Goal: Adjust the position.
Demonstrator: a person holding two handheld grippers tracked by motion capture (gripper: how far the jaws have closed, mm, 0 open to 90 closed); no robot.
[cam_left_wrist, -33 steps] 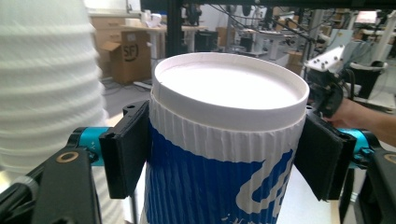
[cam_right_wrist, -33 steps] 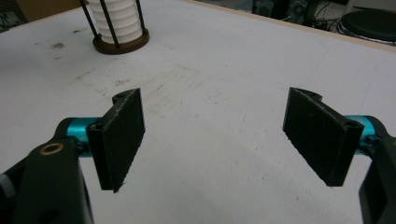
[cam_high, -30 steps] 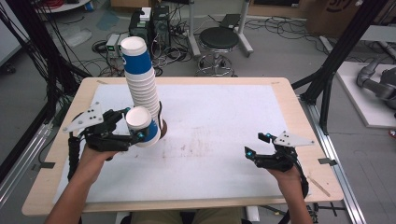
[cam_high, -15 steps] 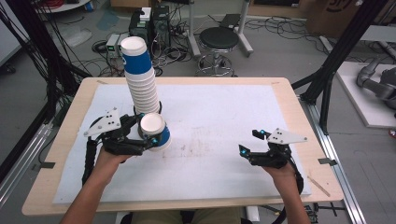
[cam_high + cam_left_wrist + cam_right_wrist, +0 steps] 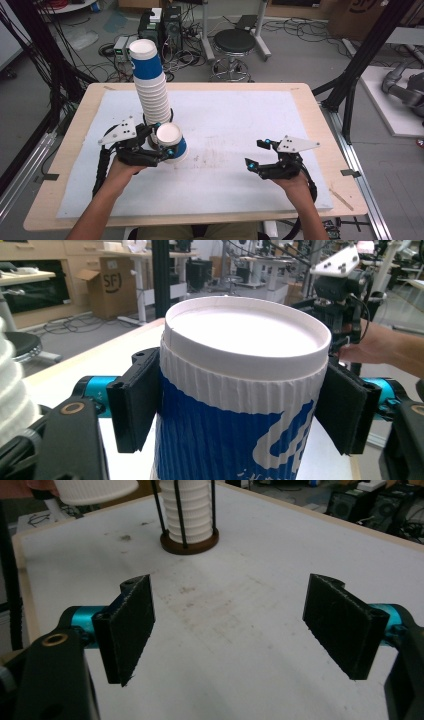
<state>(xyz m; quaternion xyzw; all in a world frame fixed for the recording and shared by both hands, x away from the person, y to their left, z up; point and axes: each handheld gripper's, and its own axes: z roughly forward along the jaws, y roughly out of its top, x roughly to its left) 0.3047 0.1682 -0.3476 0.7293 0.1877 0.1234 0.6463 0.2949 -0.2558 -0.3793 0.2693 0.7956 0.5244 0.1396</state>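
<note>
At a white-covered table [image 5: 235, 195] in a cluttered lab, a person's left gripper [image 5: 161, 146] clamps a single blue-and-white paper cup [image 5: 170, 141], held just in front of a tall stack of cups [image 5: 149, 75] that stands in a round holder with thin upright rods [image 5: 189, 539]. In the left gripper view the two black jaws sit flat against opposite sides of the cup [image 5: 239, 405], on its ribbed sleeve just below the white rim, and the cup stands upright with its mouth open to the camera. The right gripper [image 5: 261, 155] hovers well apart over the bare right half of the mat, jaws spread wide and holding nothing, as its own view confirms [image 5: 227, 625]. The cup looks very light and thin-walled, so it would likely crush or go oval under a hard squeeze; the corrugated sleeve should offer decent friction, and the rolled rim just above the pads probably stiffens the wall there, making this upper band a sensible place to grip. An empty cup of this kind would tip easily if set down off-level or released before it is seated. The stack leans slightly and could topple at a nudge, so a wide berth seems wise.
</note>
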